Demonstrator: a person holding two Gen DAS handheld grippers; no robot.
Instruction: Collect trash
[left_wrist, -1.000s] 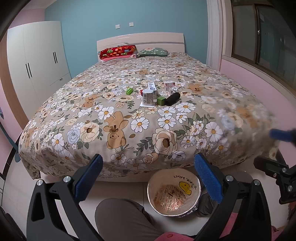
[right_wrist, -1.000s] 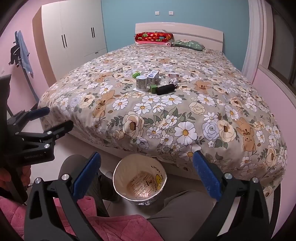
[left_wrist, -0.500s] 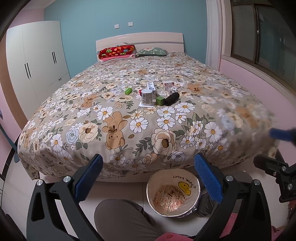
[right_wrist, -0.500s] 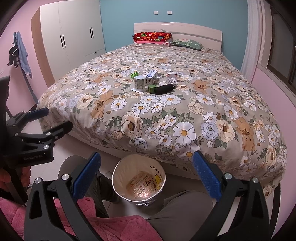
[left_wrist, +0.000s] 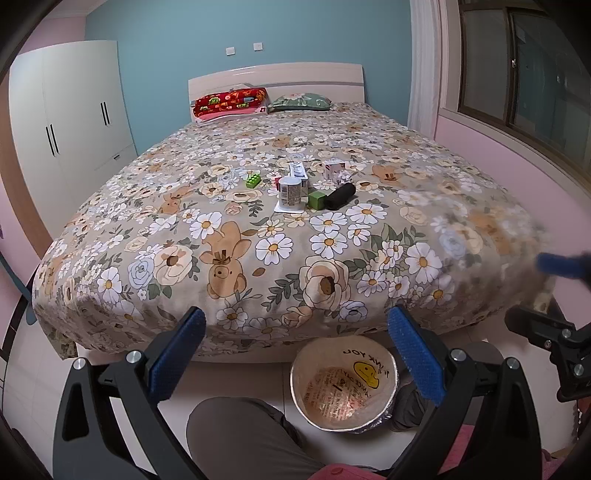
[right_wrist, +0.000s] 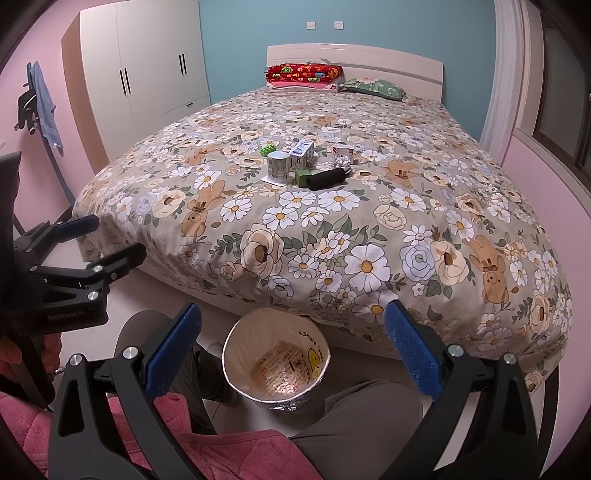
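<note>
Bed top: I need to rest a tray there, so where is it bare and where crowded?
The bed is bare from its foot edge up to the can, and from the carton back to the pillows. Both side strips are free. The middle is crowded around the black roll.

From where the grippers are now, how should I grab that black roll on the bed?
Grip the black roll across its middle, coming from above with the fingers spanning its narrow width. It lies on its side, and the green cube sits at its left end, so an end-on grasp from there looks blocked. Both grippers are open and empty.
</note>
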